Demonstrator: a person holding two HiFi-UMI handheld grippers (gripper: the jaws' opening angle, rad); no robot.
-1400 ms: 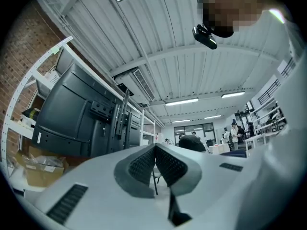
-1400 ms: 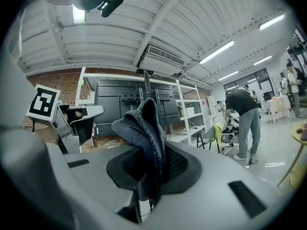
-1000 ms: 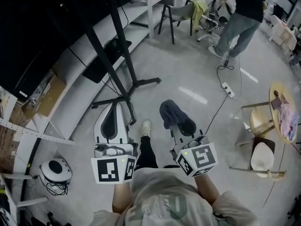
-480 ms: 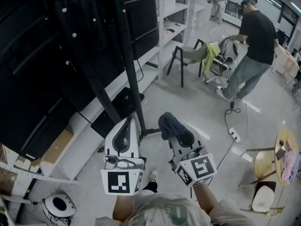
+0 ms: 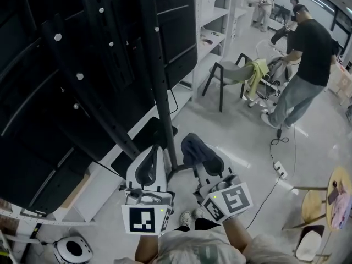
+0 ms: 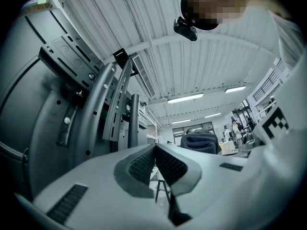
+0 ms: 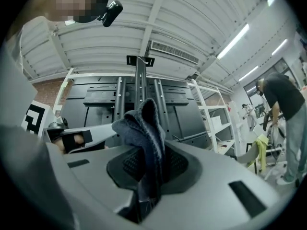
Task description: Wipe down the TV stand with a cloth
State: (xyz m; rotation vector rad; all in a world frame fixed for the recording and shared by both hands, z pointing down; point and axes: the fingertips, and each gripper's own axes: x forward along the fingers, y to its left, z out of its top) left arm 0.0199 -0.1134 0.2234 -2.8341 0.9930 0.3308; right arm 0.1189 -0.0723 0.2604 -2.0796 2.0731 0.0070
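Note:
The black TV stand (image 5: 157, 87) rises just ahead of me, its upright post and bracket arms carrying dark screens at the upper left. My right gripper (image 5: 204, 159) is shut on a dark blue-grey cloth (image 5: 193, 149), which bunches above the pads and sits just right of the post. In the right gripper view the cloth (image 7: 144, 128) stands between the jaws in front of the stand (image 7: 140, 87). My left gripper (image 5: 149, 161) is shut with nothing in it, close to the post's left side. The left gripper view shows the stand's perforated arms (image 6: 103, 99) close by.
White shelving (image 5: 212, 15) runs along the wall behind the stand. A chair (image 5: 234, 73) draped with yellow cloth and a person (image 5: 305, 59) stand at the right. A power strip and cable (image 5: 280, 169) lie on the floor; a round table (image 5: 338, 194) sits at the lower right.
My view has lifted from the floor to the stand, which now looms closer. Both grippers came forward to the post, the right still holding the cloth.

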